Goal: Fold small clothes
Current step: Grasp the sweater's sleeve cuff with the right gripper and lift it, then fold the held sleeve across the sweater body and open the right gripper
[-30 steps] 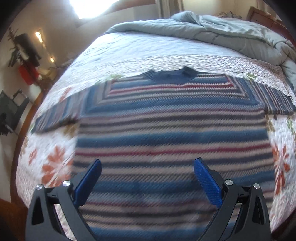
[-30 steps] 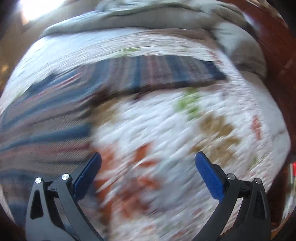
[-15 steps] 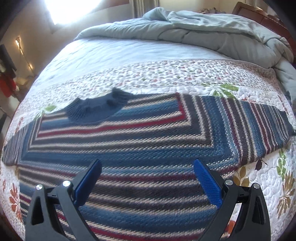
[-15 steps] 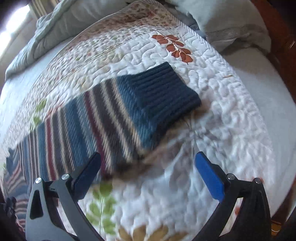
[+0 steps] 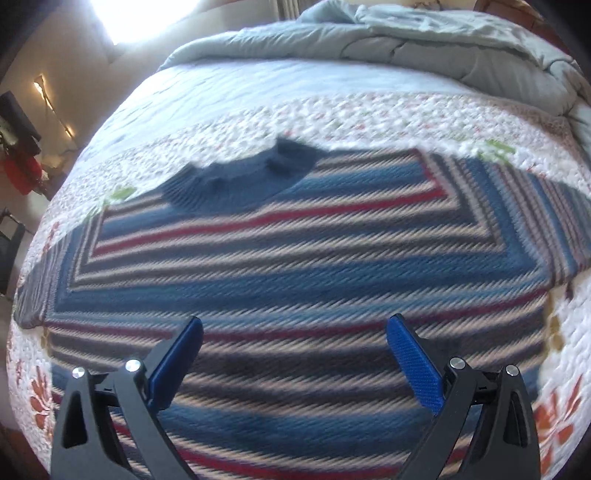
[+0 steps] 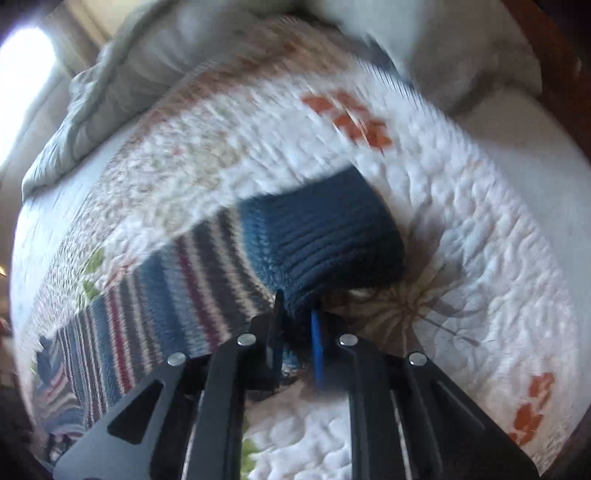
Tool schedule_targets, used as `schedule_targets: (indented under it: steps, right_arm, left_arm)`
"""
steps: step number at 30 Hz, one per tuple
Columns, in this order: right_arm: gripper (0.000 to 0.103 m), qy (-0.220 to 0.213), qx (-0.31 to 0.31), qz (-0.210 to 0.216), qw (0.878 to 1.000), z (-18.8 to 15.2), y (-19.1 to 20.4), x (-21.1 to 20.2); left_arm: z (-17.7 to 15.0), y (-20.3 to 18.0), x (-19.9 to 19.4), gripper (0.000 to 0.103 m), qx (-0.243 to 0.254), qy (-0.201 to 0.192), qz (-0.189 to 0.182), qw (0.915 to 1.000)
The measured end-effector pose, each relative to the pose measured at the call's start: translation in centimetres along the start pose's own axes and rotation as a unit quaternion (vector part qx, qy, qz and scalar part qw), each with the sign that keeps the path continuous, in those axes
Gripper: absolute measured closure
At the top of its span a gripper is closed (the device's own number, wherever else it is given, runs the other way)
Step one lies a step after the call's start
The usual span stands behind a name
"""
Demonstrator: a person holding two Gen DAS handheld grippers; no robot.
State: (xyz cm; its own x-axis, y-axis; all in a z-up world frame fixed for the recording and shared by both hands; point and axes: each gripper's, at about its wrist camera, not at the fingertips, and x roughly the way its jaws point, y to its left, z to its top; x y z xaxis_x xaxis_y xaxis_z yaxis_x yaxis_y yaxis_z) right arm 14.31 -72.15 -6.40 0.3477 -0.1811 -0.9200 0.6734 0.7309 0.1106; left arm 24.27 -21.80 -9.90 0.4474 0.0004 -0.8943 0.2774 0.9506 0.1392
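Right gripper (image 6: 297, 314) is clamped on the lower edge of the sweater cuff (image 6: 332, 236); jaws have just been closing, with navy ribbed knit pinched between the blue pads (image 6: 317, 343). Gripper is pitched steeply down toward the bed.

Left gripper (image 5: 293, 332) is held wide apart above the sweater body, nothing between the pads (image 5: 413, 365), no contact seen.

Striped sweater (image 5: 295, 266) is laid flat on the floral quilt (image 5: 332, 118), front up, navy collar (image 5: 240, 181) pointing away from the left camera. Stripes: blue, grey, cream, red. Both sleeves are spread sideways; the sleeve seen in the right wrist view runs from lower left up to the cuff, which lies near a brown fan-shaped print (image 6: 402, 306) on the quilt.

Grey-green duvet (image 5: 424, 40) is bunched at the far end of the bed, well apart from the sweater. Bright window (image 5: 140, 14) is seen at upper left in the left wrist view. Both views are motion-blurred; fine detail at the pinch point cannot be resolved.
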Motion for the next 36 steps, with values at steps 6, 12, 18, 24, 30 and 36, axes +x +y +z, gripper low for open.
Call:
schedule_targets:
  steps: [6, 12, 18, 24, 30, 36]
  right_arm:
    - [0.092, -0.087, -0.128, 0.018, 0.988, -2.8, 10.2, -6.9]
    - [0.092, -0.112, -0.238, 0.067, 0.962, -8.3, 24.0, -10.7]
    - [0.092, -0.098, -0.328, 0.102, 0.934, -15.8, 37.9, -10.3]
    - [0.082, -0.013, -0.354, 0.182, 0.917, -21.5, 46.8, -6.9]
    - [0.065, 0.048, -0.336, 0.239, 0.910, -23.5, 44.5, -6.2]
    - [0.064, 0.037, -0.295, 0.220, 0.929, -21.3, 36.3, -7.1]
  left_arm:
    - [-2.3, 8.4, -0.5, 0.004, -0.051, 0.014, 0.023, 0.9983]
    - [-4.9, 15.9, -1.7, 0.004, -0.099, 0.017, 0.027, 0.9946]
    - [-7.2, 21.2, -2.8, 0.004, -0.133, 0.012, 0.037, 0.9904]
    - [-8.3, 23.5, -2.5, 0.004, -0.158, 0.021, 0.032, 0.9868]
    - [-7.3, 22.4, -2.1, 0.004, -0.161, 0.019, -0.001, 0.9868]
    - [-4.2, 18.5, -0.6, 0.004, -0.160, 0.032, -0.099, 0.9816]
